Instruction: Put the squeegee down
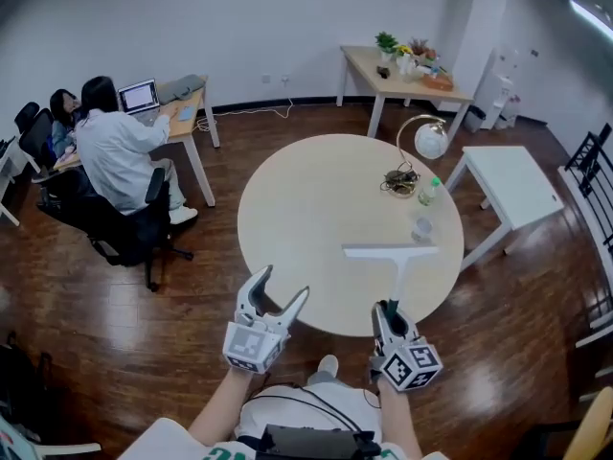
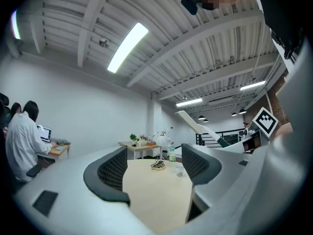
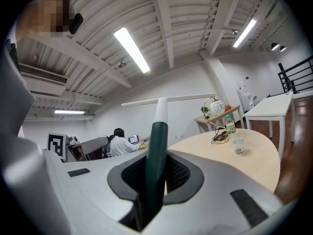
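In the head view the squeegee (image 1: 397, 262) has a white blade and shaft and a dark green handle. It hangs over the near edge of the round beige table (image 1: 316, 209), blade pointing away from me. My right gripper (image 1: 388, 309) is shut on the green handle. In the right gripper view the handle (image 3: 155, 165) stands clamped between the jaws, with the blade (image 3: 168, 100) across the top. My left gripper (image 1: 283, 286) is open and holds nothing, just short of the table's near edge. In the left gripper view only the table (image 2: 156, 199) shows between the jaws of my left gripper (image 2: 154, 168).
On the table's far right stand a lamp (image 1: 426, 142) with a coiled cord, a green-capped bottle (image 1: 430, 191) and a small cup (image 1: 422, 228). A white side table (image 1: 512, 185) is to the right. A wooden desk (image 1: 402, 80) with plants is behind. People sit at a desk (image 1: 115, 156) on the left.
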A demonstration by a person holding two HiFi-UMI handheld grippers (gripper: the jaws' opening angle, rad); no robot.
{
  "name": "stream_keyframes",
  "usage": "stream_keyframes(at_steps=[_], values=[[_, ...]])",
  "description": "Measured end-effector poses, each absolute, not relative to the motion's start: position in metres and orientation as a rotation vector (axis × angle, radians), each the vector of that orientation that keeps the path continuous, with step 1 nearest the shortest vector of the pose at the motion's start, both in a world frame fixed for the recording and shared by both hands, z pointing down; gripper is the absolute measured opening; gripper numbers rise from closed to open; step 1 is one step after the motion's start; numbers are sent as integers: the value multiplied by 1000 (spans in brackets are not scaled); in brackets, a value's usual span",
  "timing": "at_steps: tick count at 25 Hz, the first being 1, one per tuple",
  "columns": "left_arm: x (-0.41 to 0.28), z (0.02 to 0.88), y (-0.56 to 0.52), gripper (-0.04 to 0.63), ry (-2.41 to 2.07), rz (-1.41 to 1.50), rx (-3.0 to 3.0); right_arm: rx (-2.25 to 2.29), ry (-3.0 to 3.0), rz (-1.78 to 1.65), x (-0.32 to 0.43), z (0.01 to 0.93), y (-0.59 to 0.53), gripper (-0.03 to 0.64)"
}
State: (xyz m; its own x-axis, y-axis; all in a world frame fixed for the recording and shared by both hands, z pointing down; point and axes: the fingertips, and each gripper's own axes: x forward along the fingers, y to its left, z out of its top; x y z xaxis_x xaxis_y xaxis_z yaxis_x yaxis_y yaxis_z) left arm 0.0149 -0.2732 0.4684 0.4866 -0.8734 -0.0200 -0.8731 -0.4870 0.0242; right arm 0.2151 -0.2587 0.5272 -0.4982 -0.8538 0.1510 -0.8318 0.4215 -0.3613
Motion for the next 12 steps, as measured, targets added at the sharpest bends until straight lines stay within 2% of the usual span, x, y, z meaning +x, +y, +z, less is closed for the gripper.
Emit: stream_keyframes(at_steps=[7, 12], values=[[58, 473, -339, 341, -1651, 22, 2647, -1446, 2656, -739, 246, 543, -326, 55], [57, 473, -371, 341, -1703, 91, 2621, -1407, 2687, -822, 245, 560, -364, 55]])
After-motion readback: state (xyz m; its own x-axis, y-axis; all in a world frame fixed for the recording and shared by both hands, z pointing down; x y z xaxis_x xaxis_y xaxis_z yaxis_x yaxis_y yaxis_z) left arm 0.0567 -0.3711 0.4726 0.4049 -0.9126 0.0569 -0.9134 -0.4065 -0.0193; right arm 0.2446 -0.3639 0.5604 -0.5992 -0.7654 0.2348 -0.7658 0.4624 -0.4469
